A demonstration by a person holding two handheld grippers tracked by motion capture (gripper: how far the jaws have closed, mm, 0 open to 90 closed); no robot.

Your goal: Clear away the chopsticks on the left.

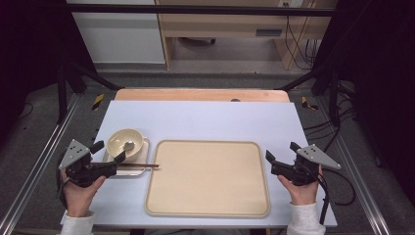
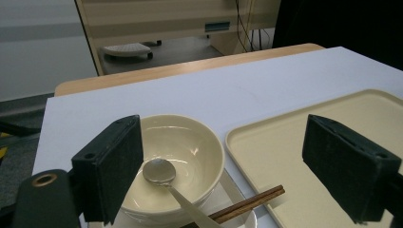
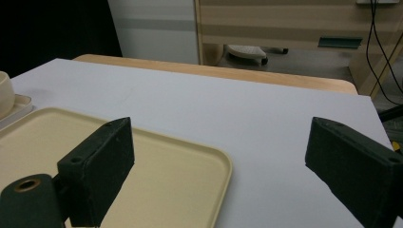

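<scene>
Presently, the left tongs (image 1: 108,151) hover at the left edge of the counter (image 1: 205,120), jaws spread wide with nothing between them, just beside the bowl (image 1: 125,142). The bowl sits on a small plate (image 1: 141,171) and a spoon (image 2: 159,172) rests inside it. Chopsticks (image 1: 139,166) lie across the plate, tips reaching the large tray's (image 1: 208,178) left rim. The right tongs (image 1: 280,156) stand apart at the tray's right side, likewise wide open and empty.
</scene>
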